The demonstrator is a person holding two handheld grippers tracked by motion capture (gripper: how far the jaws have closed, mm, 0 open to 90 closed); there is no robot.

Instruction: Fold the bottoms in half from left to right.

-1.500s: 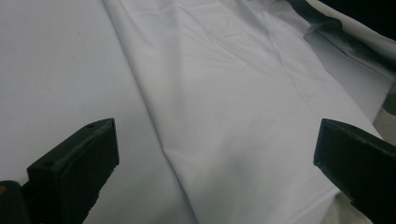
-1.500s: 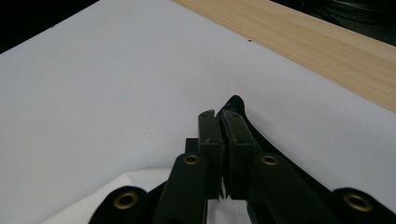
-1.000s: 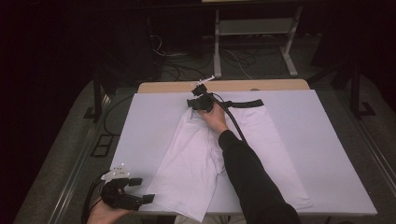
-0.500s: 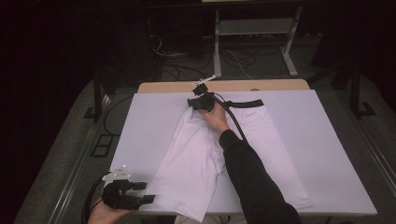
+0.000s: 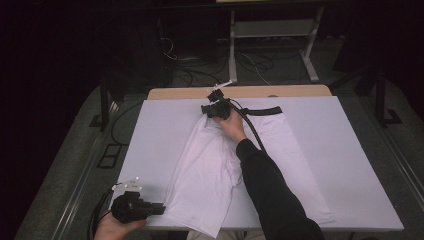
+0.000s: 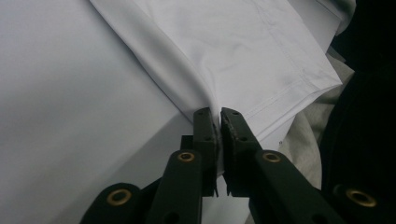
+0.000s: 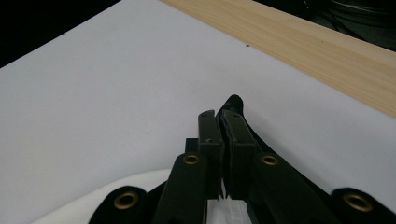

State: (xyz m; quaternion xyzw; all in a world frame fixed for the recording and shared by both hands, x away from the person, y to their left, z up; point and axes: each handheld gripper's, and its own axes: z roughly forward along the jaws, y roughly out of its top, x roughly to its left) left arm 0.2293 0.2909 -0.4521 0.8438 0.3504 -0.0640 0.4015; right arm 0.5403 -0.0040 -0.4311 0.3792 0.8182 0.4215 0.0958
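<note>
the left gripper (image 6: 218, 122) is pinching the white shorts (image 5: 215, 165) at the hem (near tabletop (image 5: 350, 150) edge); the right gripper (image 7: 223, 116) is clamping their black waistband (image 5: 265, 111) by the far edge.

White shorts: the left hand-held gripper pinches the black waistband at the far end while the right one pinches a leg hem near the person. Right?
Swapped. The high view shows the left hand-held gripper on the leg hem of the white shorts, the right hand-held gripper at the black waistband.
</note>
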